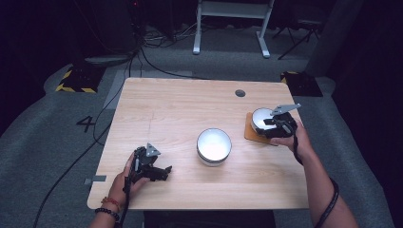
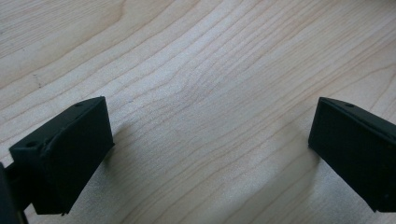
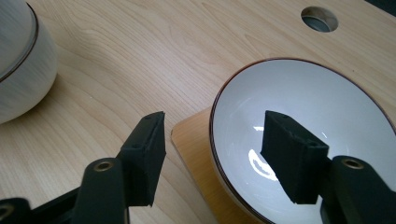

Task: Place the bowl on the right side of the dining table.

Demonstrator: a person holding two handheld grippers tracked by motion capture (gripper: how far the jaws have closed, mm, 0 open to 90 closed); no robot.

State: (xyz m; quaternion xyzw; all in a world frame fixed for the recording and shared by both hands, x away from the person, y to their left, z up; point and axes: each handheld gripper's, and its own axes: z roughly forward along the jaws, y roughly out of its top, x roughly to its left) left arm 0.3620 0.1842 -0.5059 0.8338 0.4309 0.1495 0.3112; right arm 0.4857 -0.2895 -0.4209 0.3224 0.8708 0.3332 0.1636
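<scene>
A white bowl with a thin dark rim stands on a brown wooden coaster at the table's right side. My right gripper straddles the bowl's near rim, one jaw inside the bowl and one outside; a gap shows on both sides of the rim, so it is open. A second white bowl stands at the table's middle. My left gripper rests low over bare wood near the front left, open with nothing between its jaws.
The light wooden table has a round cable hole near its far right edge. Cables and a desk frame lie on the grey floor beyond. Bare wood lies between the two bowls and across the far half.
</scene>
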